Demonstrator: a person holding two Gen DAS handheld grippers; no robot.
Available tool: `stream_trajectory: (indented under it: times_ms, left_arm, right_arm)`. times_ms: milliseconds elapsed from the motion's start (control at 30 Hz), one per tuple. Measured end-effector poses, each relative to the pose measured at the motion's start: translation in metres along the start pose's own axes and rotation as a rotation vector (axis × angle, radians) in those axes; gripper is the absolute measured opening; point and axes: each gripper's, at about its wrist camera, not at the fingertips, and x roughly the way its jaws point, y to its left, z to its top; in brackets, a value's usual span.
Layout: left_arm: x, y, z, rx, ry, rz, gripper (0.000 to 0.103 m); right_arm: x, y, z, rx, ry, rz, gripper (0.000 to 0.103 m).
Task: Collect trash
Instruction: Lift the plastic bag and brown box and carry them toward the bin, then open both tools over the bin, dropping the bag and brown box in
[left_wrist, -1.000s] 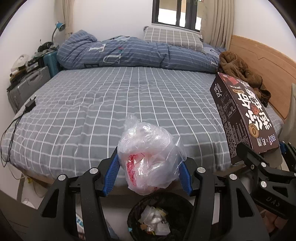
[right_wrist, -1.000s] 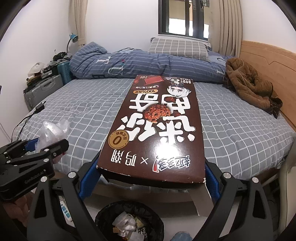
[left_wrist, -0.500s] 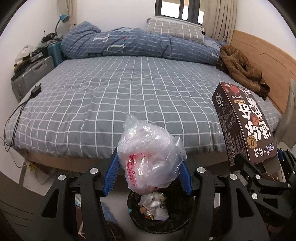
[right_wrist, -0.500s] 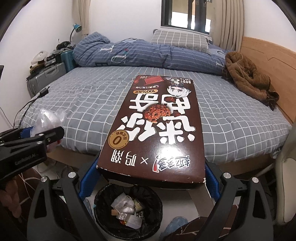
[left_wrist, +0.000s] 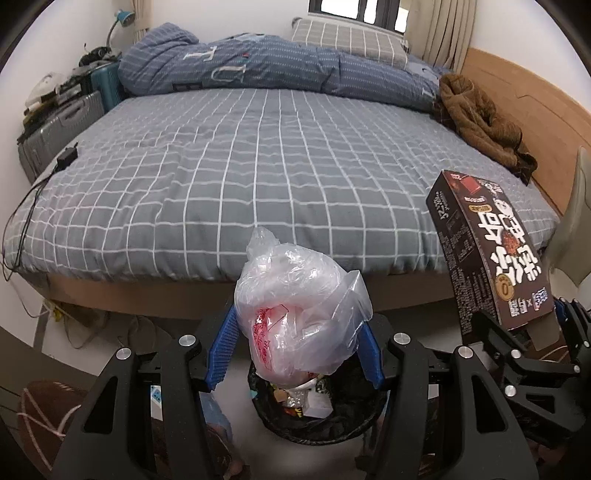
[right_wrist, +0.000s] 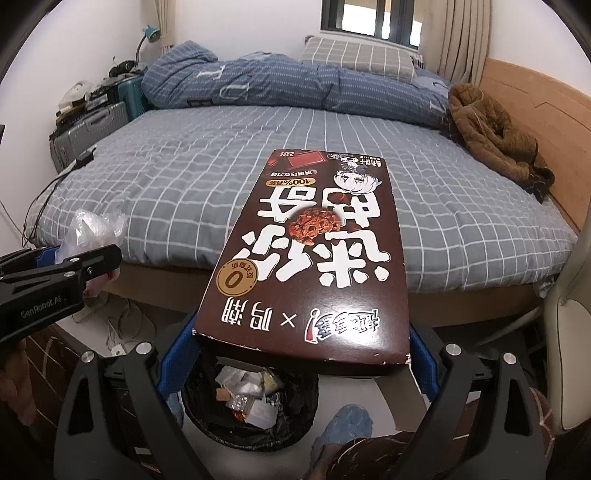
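Observation:
My left gripper (left_wrist: 295, 350) is shut on a crumpled clear plastic bag (left_wrist: 299, 314) with red print, held above a black-lined trash bin (left_wrist: 354, 421) holding wrappers. My right gripper (right_wrist: 301, 354) is shut on a flat brown snack box (right_wrist: 314, 266) with white characters, held flat over the same bin (right_wrist: 207, 417). The box also shows at the right of the left wrist view (left_wrist: 491, 254). The left gripper and bag show at the left of the right wrist view (right_wrist: 74, 258).
A bed with a grey checked sheet (left_wrist: 277, 158) fills the space ahead, with a blue duvet (left_wrist: 258, 62) and brown jacket (left_wrist: 480, 118) on it. Suitcases (left_wrist: 59, 125) stand left. A charger cable (left_wrist: 33, 199) hangs off the bed's left edge. A chair (right_wrist: 576, 332) is right.
Both grippers have pulled back from the bed and tilted downward with their loads. The bin now shows more fully beneath them.

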Motion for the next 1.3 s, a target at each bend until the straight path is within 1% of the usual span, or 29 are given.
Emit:
stream_trajectory:
  times_ms: [67,233,333,467,600,800,900,967,1000,1033,1100,1233,1300]
  left_arm:
    - [0.01,0.002,-0.006,-0.005,0.014,-0.001,0.056]
    - [0.042,0.002,-0.02,0.004,0.06,-0.013,0.056]
    - [0.065,-0.001,-0.027,0.02,0.088,-0.011,0.056]
    - [0.099,-0.004,-0.034,0.022,0.144,-0.02,0.056]
    - [0.123,-0.013,-0.04,0.032,0.195,-0.033,0.056]
    - [0.144,-0.025,-0.049,0.047,0.239,-0.043,0.056]
    - [0.147,-0.029,-0.051,0.061,0.241,-0.043,0.057]
    - [0.15,-0.032,-0.053,0.074,0.237,-0.035,0.059]
    - [0.153,-0.032,-0.054,0.08,0.237,-0.031,0.063]
    - [0.154,-0.034,-0.057,0.085,0.239,-0.03,0.075]
    - [0.157,-0.037,-0.06,0.098,0.232,-0.022,0.083]
    - [0.164,-0.035,-0.069,0.119,0.241,0.008,0.093]
    - [0.165,-0.03,-0.072,0.121,0.237,0.022,0.095]
  right_arm:
    - [0.007,0.003,-0.005,-0.007,0.01,-0.006,0.089]
    - [0.039,0.006,-0.022,-0.016,0.079,-0.001,0.089]
    - [0.065,0.002,-0.031,-0.021,0.133,-0.008,0.089]
    - [0.09,-0.007,-0.037,0.009,0.191,-0.003,0.089]
    - [0.099,-0.012,-0.045,-0.006,0.212,-0.006,0.089]
    - [0.1,-0.023,-0.054,0.014,0.232,0.002,0.089]
    - [0.098,-0.024,-0.055,0.025,0.249,0.007,0.089]
    - [0.098,-0.023,-0.059,0.025,0.257,0.009,0.089]
    - [0.1,-0.023,-0.06,0.025,0.266,0.009,0.089]
    - [0.101,-0.023,-0.061,0.026,0.273,0.01,0.089]
    - [0.106,-0.021,-0.062,0.026,0.288,0.015,0.089]
    - [0.115,-0.015,-0.065,0.015,0.313,0.02,0.089]
    - [0.12,-0.01,-0.066,0.015,0.327,0.027,0.089]
